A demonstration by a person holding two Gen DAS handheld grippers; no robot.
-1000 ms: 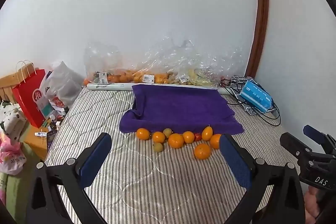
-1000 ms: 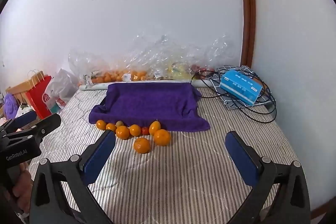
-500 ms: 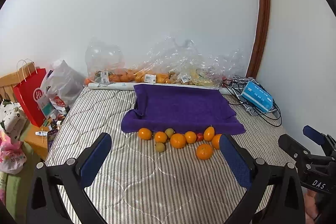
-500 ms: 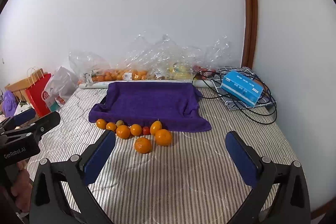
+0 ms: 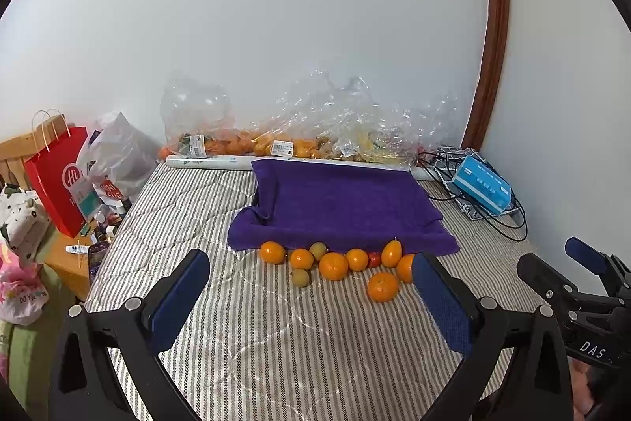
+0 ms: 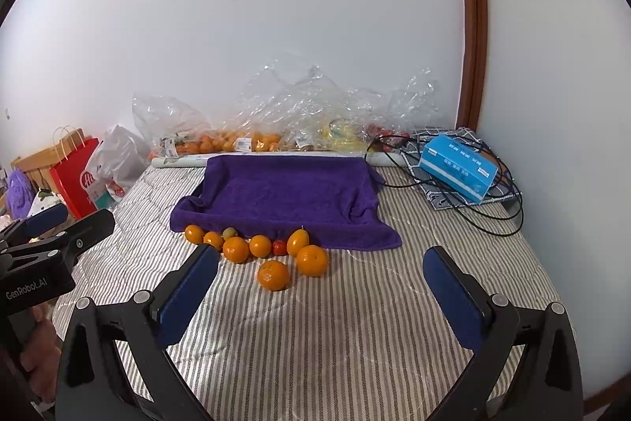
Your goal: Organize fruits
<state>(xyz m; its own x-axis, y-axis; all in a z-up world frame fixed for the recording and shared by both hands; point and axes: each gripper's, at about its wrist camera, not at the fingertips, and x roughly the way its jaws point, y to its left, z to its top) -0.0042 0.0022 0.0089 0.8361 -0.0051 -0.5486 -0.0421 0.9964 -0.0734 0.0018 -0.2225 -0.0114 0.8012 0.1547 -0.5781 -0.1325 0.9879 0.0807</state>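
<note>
Several oranges lie in a row on the striped bed, with one lone orange nearer me. Among them are a small red fruit, an oval yellow-orange fruit and small greenish fruits. Behind them is a tray draped with a purple towel. My left gripper is open and empty, held short of the fruit. My right gripper is open and empty too; it also shows at the right edge of the left wrist view.
Clear plastic bags of fruit line the wall. A blue box on black cables sits at the back right. A red paper bag and clutter stand off the bed's left edge. A white wall rises close on the right.
Both grippers have drifted slightly; the fruit and towel sit a touch lower and more central in both views. Nothing was grasped or moved on the bed.
</note>
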